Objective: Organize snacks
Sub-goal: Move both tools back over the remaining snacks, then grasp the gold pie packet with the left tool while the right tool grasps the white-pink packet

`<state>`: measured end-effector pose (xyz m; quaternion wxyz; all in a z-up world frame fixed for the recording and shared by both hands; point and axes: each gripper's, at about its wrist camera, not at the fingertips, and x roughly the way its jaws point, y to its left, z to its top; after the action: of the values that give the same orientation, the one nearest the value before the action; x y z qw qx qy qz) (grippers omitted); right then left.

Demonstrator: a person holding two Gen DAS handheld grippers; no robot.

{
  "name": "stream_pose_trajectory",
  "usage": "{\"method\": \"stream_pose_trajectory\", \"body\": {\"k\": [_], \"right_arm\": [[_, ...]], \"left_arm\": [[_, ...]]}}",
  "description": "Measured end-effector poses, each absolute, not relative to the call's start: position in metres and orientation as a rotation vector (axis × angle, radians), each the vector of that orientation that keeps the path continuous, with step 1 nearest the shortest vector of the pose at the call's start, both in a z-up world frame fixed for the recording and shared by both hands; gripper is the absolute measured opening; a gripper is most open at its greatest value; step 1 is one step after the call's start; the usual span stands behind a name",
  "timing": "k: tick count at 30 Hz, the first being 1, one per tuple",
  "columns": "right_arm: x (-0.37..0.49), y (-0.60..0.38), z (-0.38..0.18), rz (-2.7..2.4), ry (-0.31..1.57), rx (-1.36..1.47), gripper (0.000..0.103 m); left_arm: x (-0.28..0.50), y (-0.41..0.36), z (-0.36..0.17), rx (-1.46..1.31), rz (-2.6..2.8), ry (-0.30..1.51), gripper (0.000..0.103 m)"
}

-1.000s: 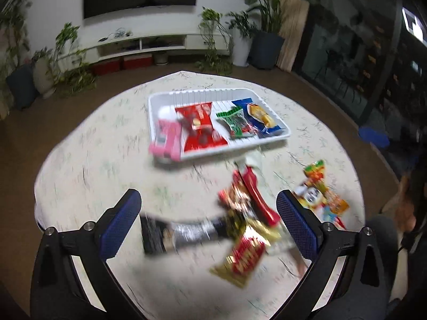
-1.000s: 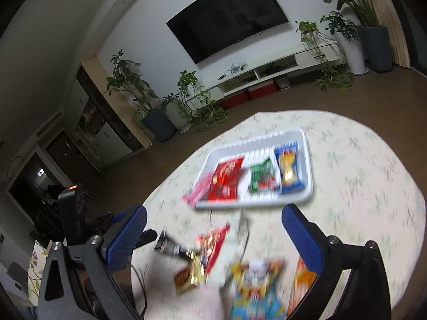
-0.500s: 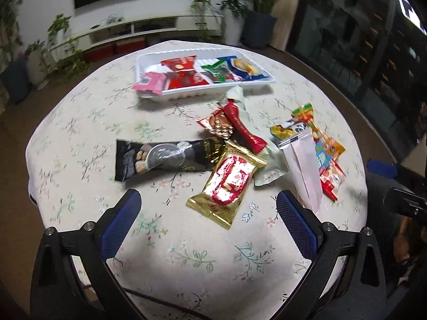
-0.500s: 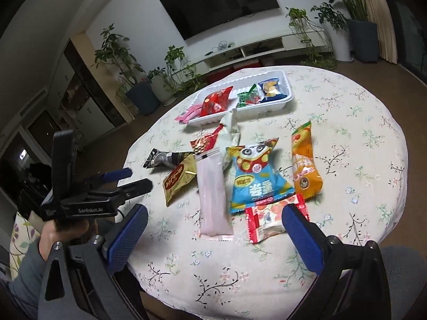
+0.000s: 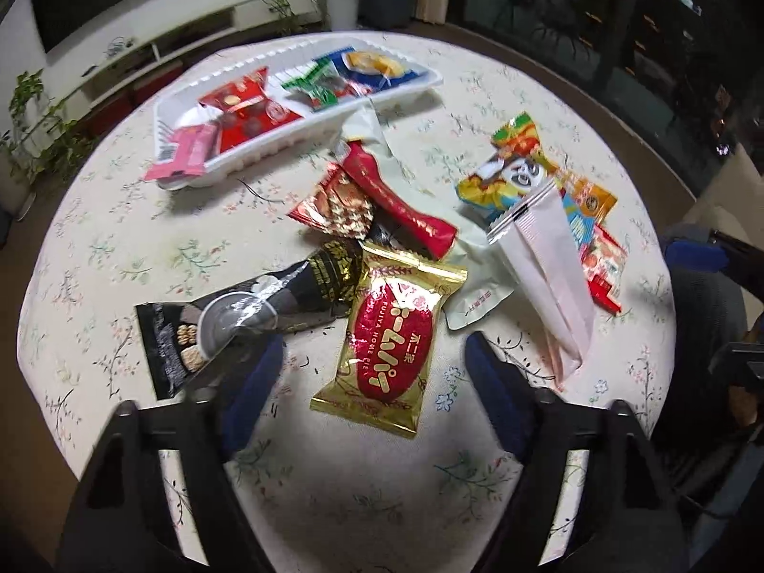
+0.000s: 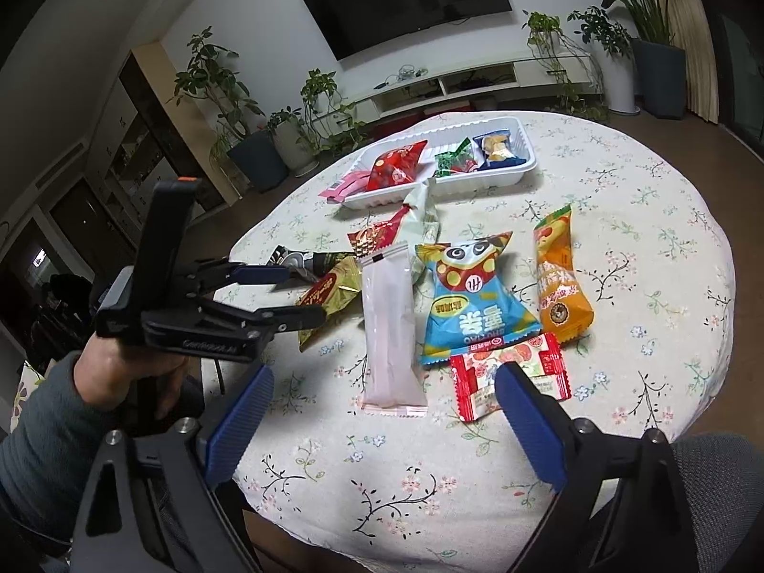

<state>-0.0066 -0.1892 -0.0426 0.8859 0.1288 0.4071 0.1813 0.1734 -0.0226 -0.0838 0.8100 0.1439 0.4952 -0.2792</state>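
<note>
Four packets lay sorted: the white tray [image 6: 524, 169], at twelve o'clock on the table [image 6: 668, 286], held a red bag [image 6: 396, 169], a green one [image 6: 456, 162] and a blue one [image 6: 499, 148], while a pink wrapper [image 5: 184, 157] hung over its nine o'clock rim. Roughly nine snacks were loose mid-table, so I'd judge the job under halfway. The left gripper [image 5: 370, 377] hovered with jaws apart, straddling the gold pie packet [image 5: 389, 339], empty, black biscuit pack [image 5: 224, 324] just at its ten o'clock. The right gripper [image 6: 382, 425] was also spread wide and empty, at six o'clock, with the pale pink sachet [image 6: 387, 329], panda bag [image 6: 470, 301], orange pack [image 6: 561, 281] and red-and-white candy wrapper [image 6: 508, 372] ahead of it.
</note>
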Motion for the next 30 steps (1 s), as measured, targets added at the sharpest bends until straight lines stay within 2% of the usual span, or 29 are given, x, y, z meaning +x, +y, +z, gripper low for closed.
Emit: {"method": "stream_pose_trajectory", "body": {"k": [6,8,10,15,18,21,24,30], "right_arm": [[-0.006,-0.190,-0.047,0.370,0.860,0.277,0.096],[-0.005,-0.190,-0.049,0.372,0.867,0.276,0.095],[-0.005,-0.189,-0.050,0.373,0.872,0.273,0.094],[-0.006,-0.187,-0.050,0.370,0.880,0.271,0.092],[-0.005,-0.187,-0.052,0.369,0.889,0.273,0.091],[-0.003,-0.184,-0.052,0.368,0.896,0.262,0.089],[0.000,-0.181,-0.052,0.368,0.905,0.246,0.085],[0.015,-0.171,-0.053,0.366,0.930,0.215,0.069]], "left_arm": [[0.181,-0.030,-0.096,0.326,-0.623,1.096,0.061],[0.184,-0.032,-0.099,0.323,-0.626,1.111,0.054],[0.185,-0.035,-0.103,0.319,-0.622,1.123,0.040],[0.187,-0.035,-0.104,0.308,-0.610,1.132,0.037],[0.187,-0.033,-0.104,0.301,-0.598,1.131,0.031],[0.185,-0.028,-0.103,0.270,-0.591,1.125,0.030],[0.179,-0.020,-0.099,0.218,-0.591,1.117,0.030],[0.159,0.006,-0.084,0.060,-0.583,1.074,0.030]]}}
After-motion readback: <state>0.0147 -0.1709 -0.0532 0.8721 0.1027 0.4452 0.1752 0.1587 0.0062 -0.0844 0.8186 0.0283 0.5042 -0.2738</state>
